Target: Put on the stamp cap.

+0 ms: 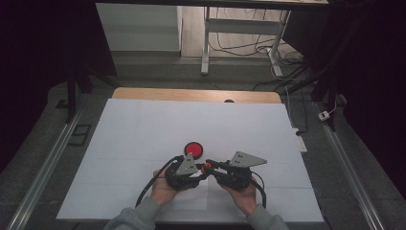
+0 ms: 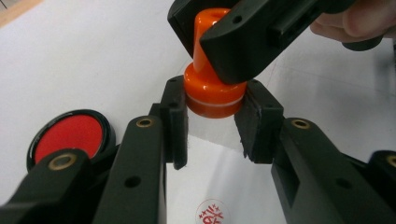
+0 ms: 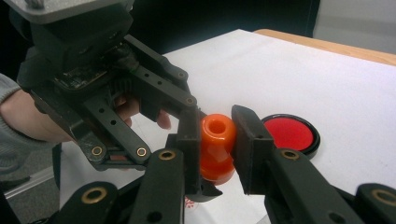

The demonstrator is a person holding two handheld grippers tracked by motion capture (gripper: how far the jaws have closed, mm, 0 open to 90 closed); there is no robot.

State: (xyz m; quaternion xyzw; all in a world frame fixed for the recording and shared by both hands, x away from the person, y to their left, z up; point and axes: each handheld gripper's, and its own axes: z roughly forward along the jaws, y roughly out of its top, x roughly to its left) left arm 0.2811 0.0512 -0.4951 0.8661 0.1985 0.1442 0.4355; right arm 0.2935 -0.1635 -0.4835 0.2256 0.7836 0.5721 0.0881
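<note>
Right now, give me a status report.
Both hand-held grippers on the stamp: right grips handle, left brackets base. Ink pad open beside. Nothing obstructing.

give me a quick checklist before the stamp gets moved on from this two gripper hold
1. Right gripper fingers clamp the orange stamp handle: ok.
2. Left gripper fingers bracket the stamp's base: ok, though whether they actually press it: cannot tell.
3. Red ink pad uncovered and clear of both grippers: ok.
4. Stamp lifted off the white paper: ok, its underside hangs above the sheet.
5. Ink on the stamp face: cannot tell, it faces down.
6. Red print already on the paper beneath the left gripper: ok, avoid stamping over it.
</note>
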